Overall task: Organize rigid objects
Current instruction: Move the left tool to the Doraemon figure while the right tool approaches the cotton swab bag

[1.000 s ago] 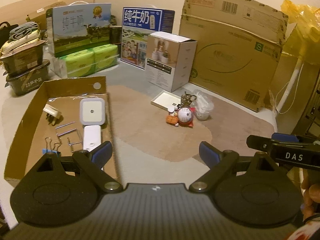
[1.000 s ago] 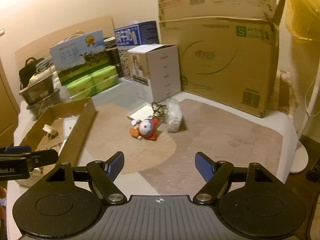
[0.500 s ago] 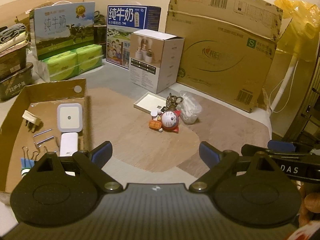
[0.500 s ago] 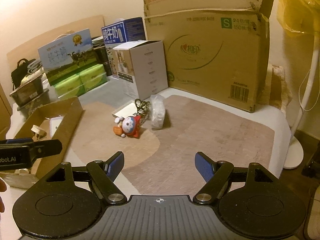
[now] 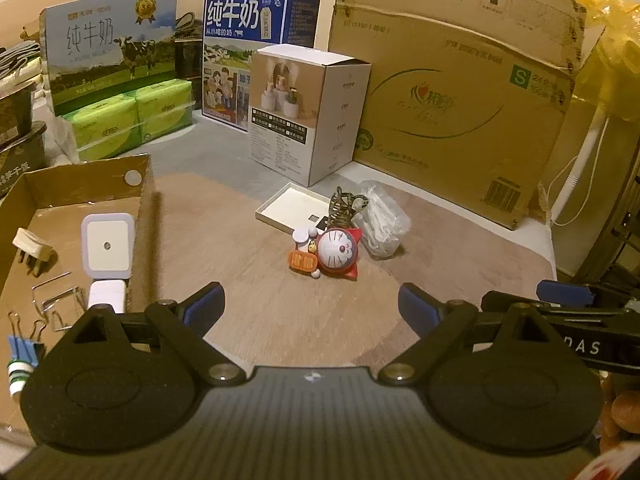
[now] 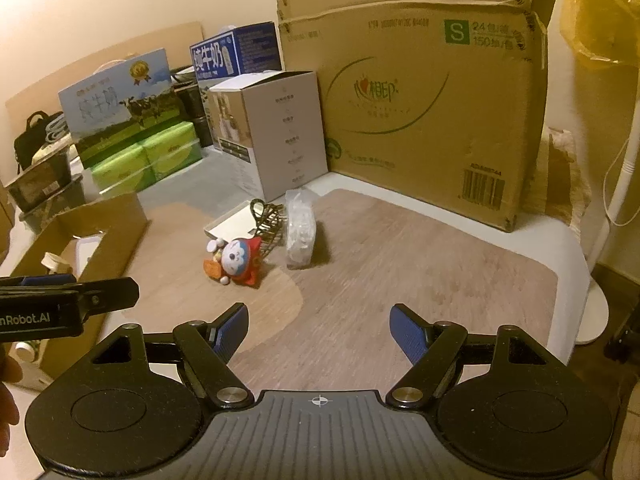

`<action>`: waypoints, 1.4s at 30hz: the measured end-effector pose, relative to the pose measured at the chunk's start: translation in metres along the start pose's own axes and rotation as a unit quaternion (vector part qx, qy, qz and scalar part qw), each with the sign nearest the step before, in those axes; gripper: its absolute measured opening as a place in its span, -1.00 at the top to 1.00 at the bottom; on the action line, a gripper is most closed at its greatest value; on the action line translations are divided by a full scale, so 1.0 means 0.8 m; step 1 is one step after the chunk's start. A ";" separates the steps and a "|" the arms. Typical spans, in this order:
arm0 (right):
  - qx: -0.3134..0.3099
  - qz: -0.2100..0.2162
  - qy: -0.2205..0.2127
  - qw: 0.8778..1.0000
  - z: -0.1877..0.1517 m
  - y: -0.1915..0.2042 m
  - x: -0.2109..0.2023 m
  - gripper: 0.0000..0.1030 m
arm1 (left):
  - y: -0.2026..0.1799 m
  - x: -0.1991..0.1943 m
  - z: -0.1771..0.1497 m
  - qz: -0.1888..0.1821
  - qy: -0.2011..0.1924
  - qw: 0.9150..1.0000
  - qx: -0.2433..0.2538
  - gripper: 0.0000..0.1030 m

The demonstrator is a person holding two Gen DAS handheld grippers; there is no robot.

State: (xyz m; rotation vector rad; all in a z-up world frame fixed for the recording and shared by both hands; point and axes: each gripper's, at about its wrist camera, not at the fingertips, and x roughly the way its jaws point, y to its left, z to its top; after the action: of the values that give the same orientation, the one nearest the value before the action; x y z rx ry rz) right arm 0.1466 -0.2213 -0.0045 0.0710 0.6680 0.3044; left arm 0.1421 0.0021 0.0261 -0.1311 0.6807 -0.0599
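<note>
The left gripper (image 5: pixel 310 304) and right gripper (image 6: pixel 319 330) both hover with fingers spread and nothing between them. Ahead on the mat (image 5: pixel 248 264) lies the cat figurine (image 5: pixel 334 254), touching a keychain (image 5: pixel 344 208), a plastic bag (image 5: pixel 384 220) and a flat white lid (image 5: pixel 290 210). At left, the cardboard tray (image 5: pixel 144 216) holds a night light (image 5: pixel 107 245) and clips (image 5: pixel 24 334).

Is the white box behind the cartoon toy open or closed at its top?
Open. On the white box the top flap stands lifted instead of lying flat, seen in the right wrist view. What is inside cannot be seen.
</note>
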 end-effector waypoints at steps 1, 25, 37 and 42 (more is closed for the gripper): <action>0.000 0.000 0.000 1.000 0.001 -0.001 0.003 -0.50 | 0.000 0.004 0.001 0.000 0.000 1.000 0.000 -0.79; -0.009 -0.004 0.005 1.000 0.043 -0.040 0.095 -0.50 | -0.004 0.136 0.021 -0.010 0.017 1.000 0.014 -0.62; -0.008 0.001 0.012 1.000 0.043 -0.043 0.126 -0.50 | -0.008 0.177 0.016 -0.023 0.012 0.999 0.035 -0.55; -0.008 -0.001 0.014 1.000 0.041 -0.044 0.135 -0.50 | -0.006 0.192 0.014 -0.031 0.018 0.999 0.037 -0.43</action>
State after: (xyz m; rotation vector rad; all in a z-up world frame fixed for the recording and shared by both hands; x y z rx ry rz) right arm 0.2560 -0.2213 -0.0489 0.0517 0.6930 0.3083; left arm 0.2685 -0.0166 -0.0603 -0.0806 0.7101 -0.1464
